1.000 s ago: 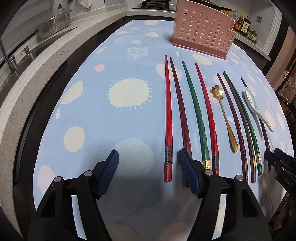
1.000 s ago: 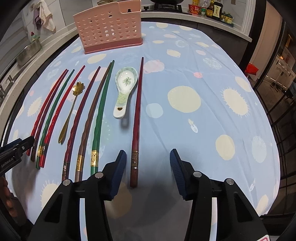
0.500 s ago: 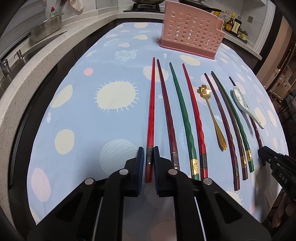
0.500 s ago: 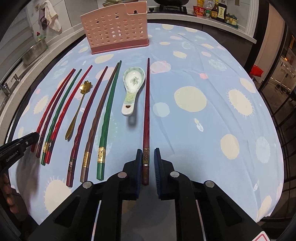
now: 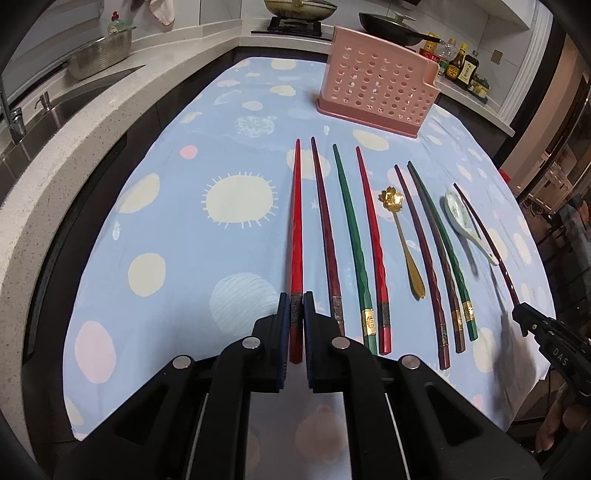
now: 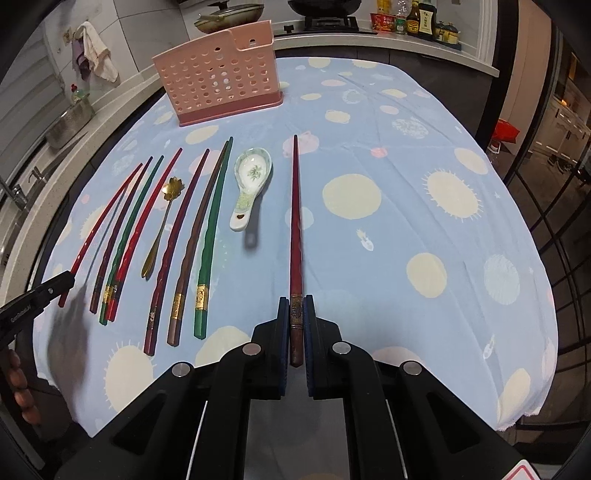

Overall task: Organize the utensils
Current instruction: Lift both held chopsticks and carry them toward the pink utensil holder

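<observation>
My left gripper point(image 5: 294, 301) is shut on the thick end of a bright red chopstick point(image 5: 296, 229), the leftmost of the row, raised slightly off the blue spotted cloth. My right gripper point(image 6: 295, 304) is shut on the banded end of a dark red chopstick point(image 6: 295, 221), lifted above the cloth right of the ceramic spoon point(image 6: 251, 181). Several more chopsticks, red, maroon and green, lie side by side, with a gold flower spoon point(image 5: 400, 236) among them. The pink perforated utensil holder point(image 5: 376, 81) stands at the far side. The right gripper's tip point(image 5: 532, 321) shows at the left view's right edge.
The table with the blue cloth point(image 6: 406, 166) has a stone counter and sink point(image 5: 55, 107) on its left. A metal colander point(image 5: 101, 55), pans and sauce bottles point(image 6: 421, 18) line the back counter. A hand point(image 6: 18, 391) shows at the lower left of the right wrist view.
Both grippers went from wide open to shut, each on a chopstick's thick end. Both then rose a little, lifting the chopsticks off the cloth.
</observation>
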The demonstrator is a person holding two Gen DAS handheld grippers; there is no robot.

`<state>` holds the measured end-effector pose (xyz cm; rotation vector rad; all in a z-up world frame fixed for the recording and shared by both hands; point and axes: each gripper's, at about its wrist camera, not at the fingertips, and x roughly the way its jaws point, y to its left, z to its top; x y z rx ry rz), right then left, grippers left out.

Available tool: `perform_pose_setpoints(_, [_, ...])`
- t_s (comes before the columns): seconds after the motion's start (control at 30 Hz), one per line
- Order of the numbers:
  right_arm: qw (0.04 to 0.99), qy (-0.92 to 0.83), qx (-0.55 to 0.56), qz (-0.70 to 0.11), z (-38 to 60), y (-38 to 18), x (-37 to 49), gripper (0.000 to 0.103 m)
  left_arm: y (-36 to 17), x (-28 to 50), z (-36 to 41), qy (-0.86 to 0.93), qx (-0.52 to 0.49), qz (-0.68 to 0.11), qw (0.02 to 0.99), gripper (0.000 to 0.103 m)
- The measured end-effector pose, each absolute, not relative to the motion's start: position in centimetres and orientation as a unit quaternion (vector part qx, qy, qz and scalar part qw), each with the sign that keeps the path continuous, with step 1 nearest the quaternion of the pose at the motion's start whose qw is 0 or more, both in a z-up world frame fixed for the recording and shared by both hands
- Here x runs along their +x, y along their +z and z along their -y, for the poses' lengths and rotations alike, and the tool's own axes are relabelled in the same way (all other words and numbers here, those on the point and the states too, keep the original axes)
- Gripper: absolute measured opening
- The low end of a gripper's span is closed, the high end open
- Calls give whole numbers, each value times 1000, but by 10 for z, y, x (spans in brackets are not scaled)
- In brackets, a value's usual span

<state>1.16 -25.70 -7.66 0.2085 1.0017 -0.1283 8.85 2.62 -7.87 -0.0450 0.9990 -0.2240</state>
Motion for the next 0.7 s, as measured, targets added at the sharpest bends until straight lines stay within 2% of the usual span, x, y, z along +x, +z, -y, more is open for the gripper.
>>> perform_pose_setpoints(0.37, [908,-61,116,-398,272,0,8,7,-4,86,-35,-117,-49,-405,906,7])
perform_pose_setpoints(0.7, [934,-66,120,-330,293,72,47,7,61,124,-30,-123,-54,-339,931,7])
